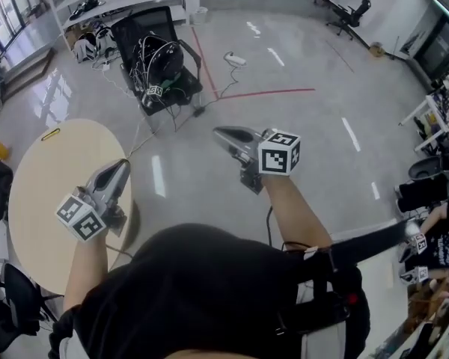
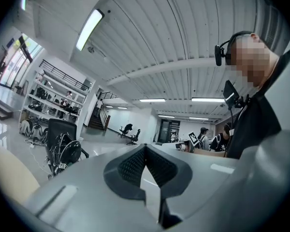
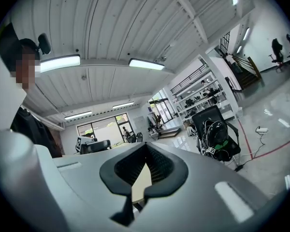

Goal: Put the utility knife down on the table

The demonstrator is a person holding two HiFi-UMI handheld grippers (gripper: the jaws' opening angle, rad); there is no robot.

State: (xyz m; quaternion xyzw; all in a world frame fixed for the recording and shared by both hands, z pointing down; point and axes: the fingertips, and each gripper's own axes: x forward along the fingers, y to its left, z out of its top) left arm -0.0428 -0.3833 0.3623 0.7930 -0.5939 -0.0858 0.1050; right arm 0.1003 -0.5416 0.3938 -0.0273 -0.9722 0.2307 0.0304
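We read no words or numbers, only square patterned markers on the cubes of the left gripper (image 1: 123, 164) and the right gripper (image 1: 218, 132).

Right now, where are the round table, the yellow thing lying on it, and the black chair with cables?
round table (image 1: 45, 182): head view, bare part of its top.
yellow thing (image 1: 51, 134): head view, its middle, near the table's far edge.
black chair (image 1: 142, 27): head view, its backrest.

The table (image 1: 45, 200) top is wide open, just 1 small yellow thing (image 1: 51, 134) near the far edge. The floor (image 1: 322, 163) ahead is open too; a black chair (image 1: 135, 28) loaded with cables (image 1: 159, 64) sits beyond the table.
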